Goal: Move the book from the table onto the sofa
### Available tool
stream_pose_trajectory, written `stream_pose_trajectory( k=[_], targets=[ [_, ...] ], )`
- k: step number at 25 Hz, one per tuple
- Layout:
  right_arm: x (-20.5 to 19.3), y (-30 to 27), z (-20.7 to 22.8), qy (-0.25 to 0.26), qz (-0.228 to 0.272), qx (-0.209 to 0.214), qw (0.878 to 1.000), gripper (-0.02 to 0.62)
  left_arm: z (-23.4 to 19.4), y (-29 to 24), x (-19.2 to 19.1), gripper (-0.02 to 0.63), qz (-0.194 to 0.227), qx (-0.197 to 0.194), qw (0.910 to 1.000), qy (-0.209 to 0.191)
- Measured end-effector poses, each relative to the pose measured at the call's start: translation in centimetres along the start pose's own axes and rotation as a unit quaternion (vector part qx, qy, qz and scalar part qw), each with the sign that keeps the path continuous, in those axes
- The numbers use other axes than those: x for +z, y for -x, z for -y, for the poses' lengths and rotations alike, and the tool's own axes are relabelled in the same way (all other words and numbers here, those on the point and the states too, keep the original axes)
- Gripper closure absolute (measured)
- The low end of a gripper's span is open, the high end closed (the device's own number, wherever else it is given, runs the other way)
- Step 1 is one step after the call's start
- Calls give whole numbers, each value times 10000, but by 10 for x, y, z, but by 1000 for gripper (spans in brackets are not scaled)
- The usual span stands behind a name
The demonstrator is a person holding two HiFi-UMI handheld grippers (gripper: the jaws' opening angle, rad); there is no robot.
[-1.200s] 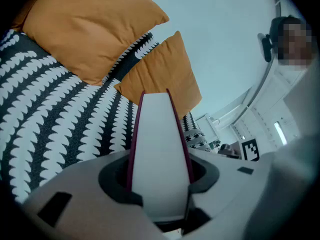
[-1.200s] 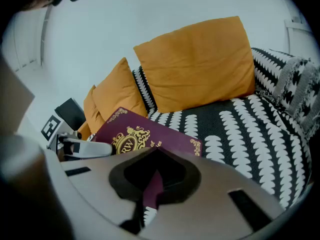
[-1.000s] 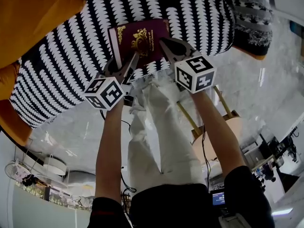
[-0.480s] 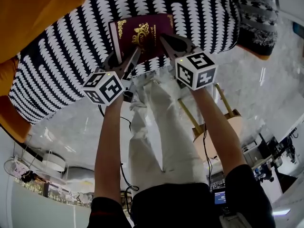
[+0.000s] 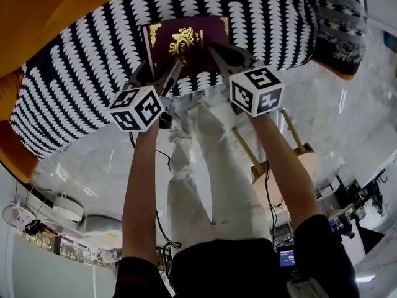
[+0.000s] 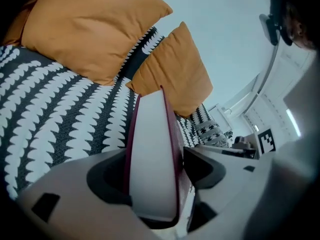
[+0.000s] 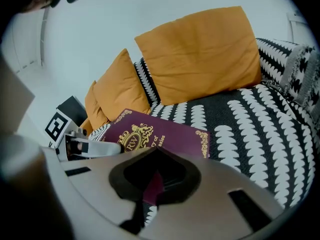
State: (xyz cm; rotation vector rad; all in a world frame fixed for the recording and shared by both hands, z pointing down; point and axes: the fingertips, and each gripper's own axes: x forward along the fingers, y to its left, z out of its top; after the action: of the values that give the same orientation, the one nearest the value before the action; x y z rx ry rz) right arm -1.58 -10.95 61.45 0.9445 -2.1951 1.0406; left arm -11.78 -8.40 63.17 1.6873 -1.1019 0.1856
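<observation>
Lower goes the book (image 5: 186,42) onto the sofa (image 5: 80,92), left tool (image 5: 164,74) just opening round it to release, right tool (image 5: 217,52) clamping its edge.

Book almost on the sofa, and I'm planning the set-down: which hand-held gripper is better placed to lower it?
Right. The right hand-held gripper is shut on the book over the sofa. The left hand-held gripper has just been opening its jaws, and the book sits loose between them.
</observation>
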Motion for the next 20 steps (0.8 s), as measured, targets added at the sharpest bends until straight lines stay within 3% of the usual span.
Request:
stream_pose_trajectory(
  k=[9,20],
  targets=[
    [-6,-8,2,10,-25,62,10000,578,-36,2,-5,238,81,829,9962,-251],
    [1,-2,6,-8,54,-2,10000,578,-42,15,-7,238,-29,931,9952,-308]
  ],
)
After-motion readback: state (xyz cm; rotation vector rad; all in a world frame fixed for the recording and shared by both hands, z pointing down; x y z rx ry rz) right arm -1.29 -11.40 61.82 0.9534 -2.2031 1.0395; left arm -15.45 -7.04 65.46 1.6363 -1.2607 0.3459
